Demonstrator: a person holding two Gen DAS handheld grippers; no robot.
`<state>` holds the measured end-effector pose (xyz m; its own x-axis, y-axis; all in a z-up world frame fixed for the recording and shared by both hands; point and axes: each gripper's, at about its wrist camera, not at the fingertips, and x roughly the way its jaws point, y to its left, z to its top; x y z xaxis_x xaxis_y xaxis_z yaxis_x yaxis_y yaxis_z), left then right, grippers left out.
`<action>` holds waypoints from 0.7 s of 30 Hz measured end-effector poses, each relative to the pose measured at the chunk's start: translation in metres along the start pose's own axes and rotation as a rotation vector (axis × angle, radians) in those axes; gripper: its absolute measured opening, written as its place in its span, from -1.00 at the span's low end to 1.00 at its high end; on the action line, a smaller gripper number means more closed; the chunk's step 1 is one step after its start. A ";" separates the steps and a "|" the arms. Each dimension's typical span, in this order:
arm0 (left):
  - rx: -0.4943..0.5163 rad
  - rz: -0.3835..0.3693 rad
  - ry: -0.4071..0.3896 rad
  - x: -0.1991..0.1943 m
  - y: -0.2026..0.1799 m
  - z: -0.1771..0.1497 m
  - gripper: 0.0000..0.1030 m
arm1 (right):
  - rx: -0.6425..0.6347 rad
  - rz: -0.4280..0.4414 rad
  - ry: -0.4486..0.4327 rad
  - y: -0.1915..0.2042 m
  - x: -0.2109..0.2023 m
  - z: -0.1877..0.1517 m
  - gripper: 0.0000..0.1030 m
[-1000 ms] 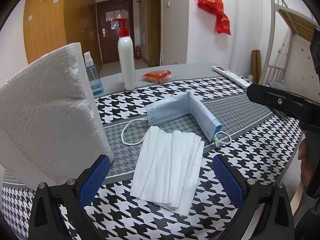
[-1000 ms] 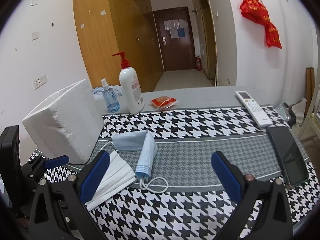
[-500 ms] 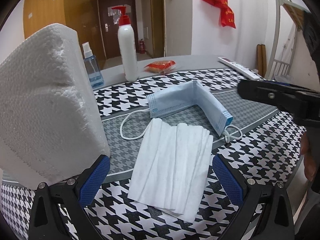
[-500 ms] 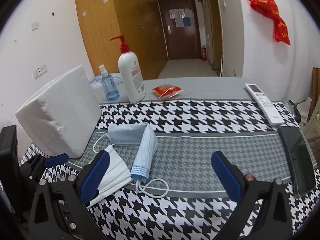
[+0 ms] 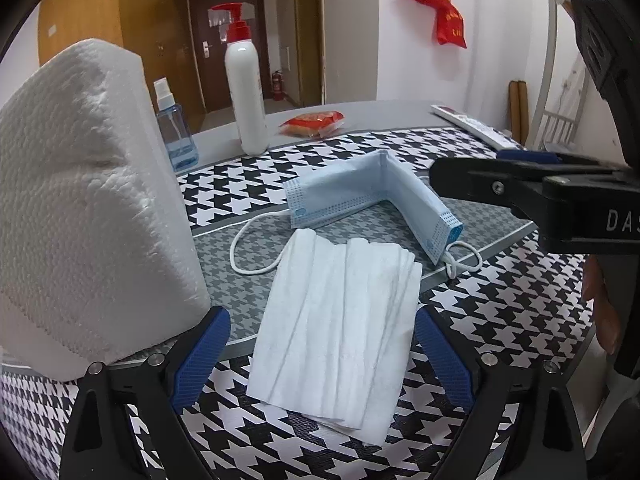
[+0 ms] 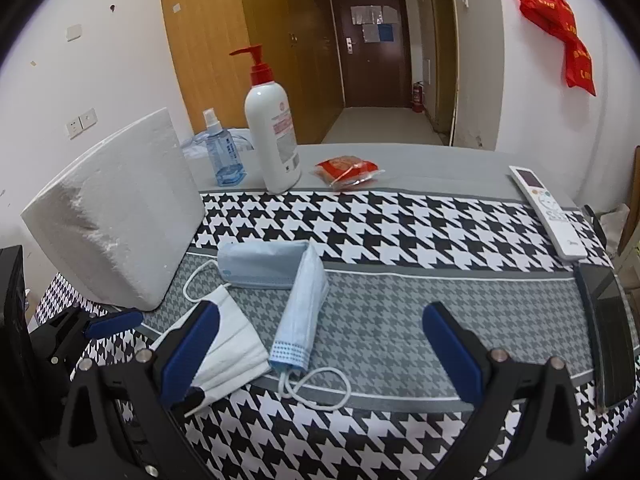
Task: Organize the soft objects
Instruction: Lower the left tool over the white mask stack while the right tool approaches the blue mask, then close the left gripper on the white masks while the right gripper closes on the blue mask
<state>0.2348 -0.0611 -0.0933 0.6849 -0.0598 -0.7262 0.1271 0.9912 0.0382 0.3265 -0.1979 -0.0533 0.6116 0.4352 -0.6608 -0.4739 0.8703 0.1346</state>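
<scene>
White mask (image 5: 340, 328): we see it flat near the counter's (image 5: 500, 312) front edge, between our left tongs (image 5: 322, 354), which are spread wide, holding nothing.
Blue mask (image 6: 296, 280): bent, just behind the white one; right tongs (image 6: 320, 354) also gape empty above it.
Risk: we may pinch only the top pleat, or snag an ear loop (image 5: 252, 256) and drag both masks.
Foam block (image 5: 88, 200): close on the left; our finger could knock it.

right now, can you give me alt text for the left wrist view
The open left gripper hangs over a flat white mask on a houndstooth cloth, fingers either side of it. Behind lies a bent blue mask, a tissue pack left, the right gripper reaching in from the right.
</scene>
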 end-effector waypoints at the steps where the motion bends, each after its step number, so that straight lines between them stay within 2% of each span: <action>1: 0.008 0.001 0.005 0.001 -0.001 0.000 0.69 | -0.004 0.002 0.001 0.001 0.001 0.001 0.99; 6: 0.008 0.004 0.043 0.007 0.001 0.000 0.50 | -0.023 0.014 0.010 0.004 0.005 0.002 0.99; 8: 0.008 -0.008 0.063 0.011 0.001 -0.001 0.29 | -0.033 0.014 0.008 0.005 0.005 0.003 0.99; 10: 0.009 -0.029 0.077 0.013 0.002 -0.002 0.18 | -0.035 0.014 0.010 0.005 0.007 0.005 0.99; 18: 0.026 -0.058 0.079 0.012 0.002 -0.001 0.12 | -0.046 0.040 0.033 0.006 0.019 0.007 0.95; 19: 0.028 -0.074 0.078 0.012 0.002 -0.001 -0.02 | -0.054 0.049 0.045 0.007 0.022 0.007 0.84; 21: 0.047 -0.082 0.074 0.010 0.002 -0.001 -0.48 | -0.060 0.049 0.063 0.007 0.027 0.006 0.72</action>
<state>0.2411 -0.0596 -0.1010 0.6161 -0.1301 -0.7769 0.2154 0.9765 0.0073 0.3436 -0.1784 -0.0657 0.5467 0.4601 -0.6996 -0.5403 0.8321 0.1251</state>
